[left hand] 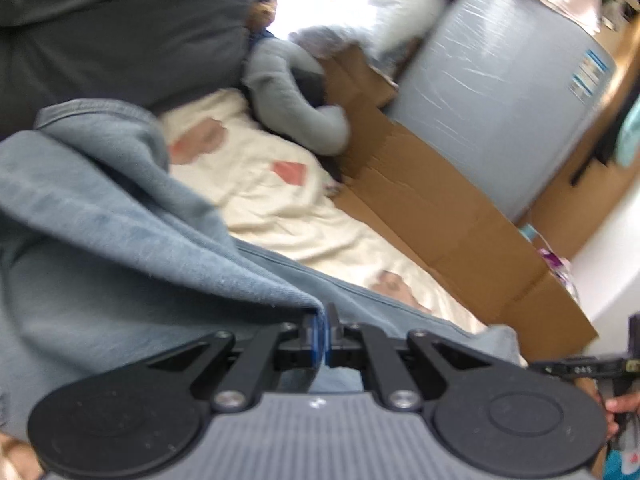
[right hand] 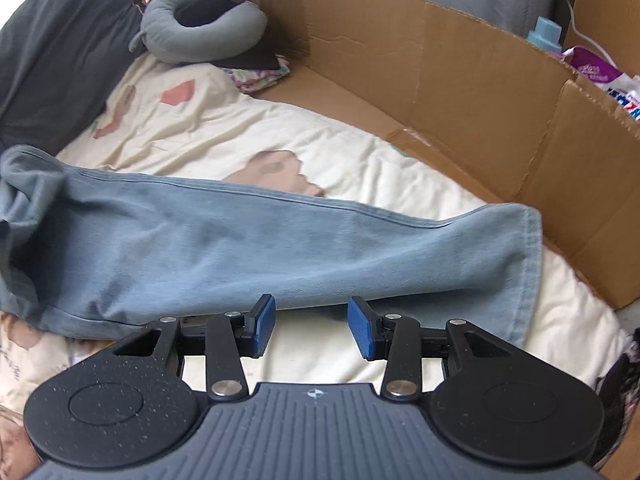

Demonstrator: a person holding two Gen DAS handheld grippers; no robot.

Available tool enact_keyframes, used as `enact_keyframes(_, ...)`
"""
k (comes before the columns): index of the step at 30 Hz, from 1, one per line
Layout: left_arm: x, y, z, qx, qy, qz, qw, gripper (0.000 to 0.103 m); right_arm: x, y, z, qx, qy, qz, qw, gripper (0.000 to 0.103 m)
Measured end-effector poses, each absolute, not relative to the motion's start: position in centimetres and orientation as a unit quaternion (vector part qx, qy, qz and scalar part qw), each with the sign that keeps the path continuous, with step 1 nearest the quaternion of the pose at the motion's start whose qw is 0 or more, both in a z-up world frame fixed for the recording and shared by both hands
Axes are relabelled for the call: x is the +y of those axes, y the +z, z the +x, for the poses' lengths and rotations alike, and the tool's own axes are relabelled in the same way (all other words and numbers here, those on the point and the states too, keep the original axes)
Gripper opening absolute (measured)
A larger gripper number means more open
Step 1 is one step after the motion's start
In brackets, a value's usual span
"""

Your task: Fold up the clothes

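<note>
Light blue jeans (right hand: 248,248) lie stretched across a cream patterned bedsheet (right hand: 360,168), the leg hem to the right. My right gripper (right hand: 312,326) stands open just in front of the jeans' near edge, nothing between its blue pads (right hand: 362,328). In the left wrist view the jeans (left hand: 100,240) are lifted and bunched, and my left gripper (left hand: 320,332) is shut on a fold of the denim, which drapes up and to the left from the fingertips.
A flattened cardboard box (right hand: 460,92) lines the bed's far and right sides. A grey neck pillow (right hand: 208,24) and a dark grey pillow (right hand: 60,56) lie at the head. A wrapped grey mattress (left hand: 500,92) stands behind. A hand (left hand: 624,404) shows at the right edge.
</note>
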State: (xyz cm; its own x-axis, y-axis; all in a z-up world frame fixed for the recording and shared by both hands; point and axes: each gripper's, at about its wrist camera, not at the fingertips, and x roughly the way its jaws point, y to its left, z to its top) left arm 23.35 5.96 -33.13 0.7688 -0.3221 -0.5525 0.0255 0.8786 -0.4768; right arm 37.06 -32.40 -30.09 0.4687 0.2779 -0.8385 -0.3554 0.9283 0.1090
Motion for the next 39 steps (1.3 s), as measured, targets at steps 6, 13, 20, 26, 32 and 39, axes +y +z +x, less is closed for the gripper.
enact_keyframes(6,3.2,-35.0,24.1,0.383,-0.100,-0.206,0.895,0.006,-31.1,-30.6,34.7,0.482,0.203,-0.022,0.852,0.047)
enact_keyframes(13,5.5,-33.8,22.4,0.394,-0.095,-0.190,0.894,0.055,-30.2,-30.9,31.5,0.479,0.226,-0.004,0.848,0.047)
enact_keyframes(20,10.4,-30.8,21.4,0.370,-0.035,-0.140,0.918,0.071,-28.8,-31.8,29.5,0.466,0.251,0.026,0.848,0.048)
enact_keyframes(26,16.8,-30.9,22.4,0.372,0.061,-0.155,0.913,0.080,-27.3,-32.6,28.2,0.459,0.275,0.037,0.844,0.061)
enact_keyframes(32,21.9,-31.9,23.2,0.377,0.124,-0.166,0.903,0.082,-26.0,-33.0,27.4,0.461,0.290,0.036,0.838,0.065)
enact_keyframes(39,25.2,-32.9,23.9,0.357,0.176,-0.162,0.903,0.085,-24.7,-32.7,26.6,0.441,0.286,0.025,0.850,0.091)
